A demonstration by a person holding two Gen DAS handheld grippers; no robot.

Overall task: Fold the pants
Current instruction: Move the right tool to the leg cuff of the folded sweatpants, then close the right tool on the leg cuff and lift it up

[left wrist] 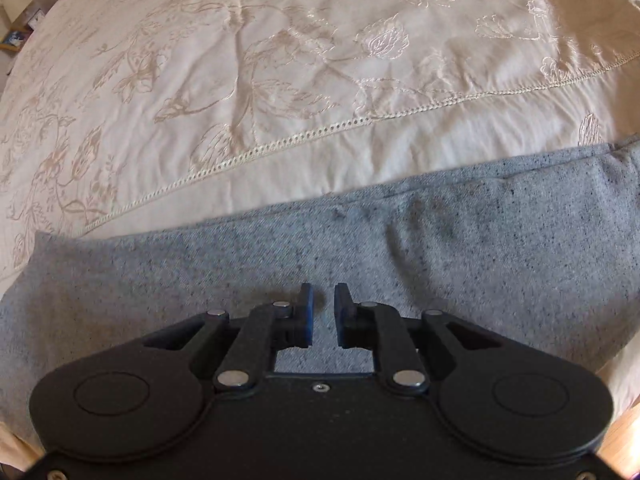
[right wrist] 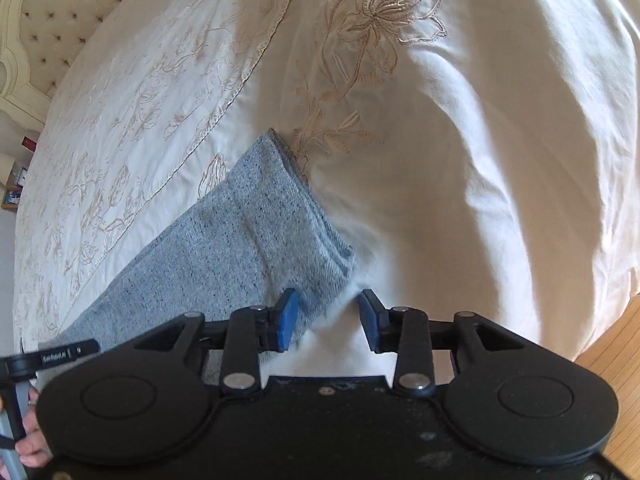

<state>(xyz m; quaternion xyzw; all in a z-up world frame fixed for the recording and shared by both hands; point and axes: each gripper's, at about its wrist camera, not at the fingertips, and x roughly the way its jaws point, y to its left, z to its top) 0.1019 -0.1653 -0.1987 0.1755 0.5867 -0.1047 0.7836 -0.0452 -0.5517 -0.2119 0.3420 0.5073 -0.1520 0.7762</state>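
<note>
The left gripper point(left wrist: 322, 298) has its jaws parted by a narrow gap with nothing between them; grey fabric shows through the gap below. They hover over the grey pants point(left wrist: 360, 248), which lie flat under and ahead of the jaws as a long band running off to both sides. Beyond the far edge of that band spreads the cream bedspread point(left wrist: 280, 80), embroidered with flowers and crossed by an openwork seam.

The right gripper point(right wrist: 326, 304) holds its jaws wider apart, also empty. Its left blue pad point(right wrist: 285, 322) sits over the near corner of the pants point(right wrist: 224, 248); the right pad is over bare bedspread point(right wrist: 500, 160). From here the pants show as a folded stack stretching ahead and to the left of the jaws, its layered end just in front of them. Far off to the left stands a tufted headboard point(right wrist: 60, 12), and wooden floor point(right wrist: 616, 344) shows at the right.
</note>
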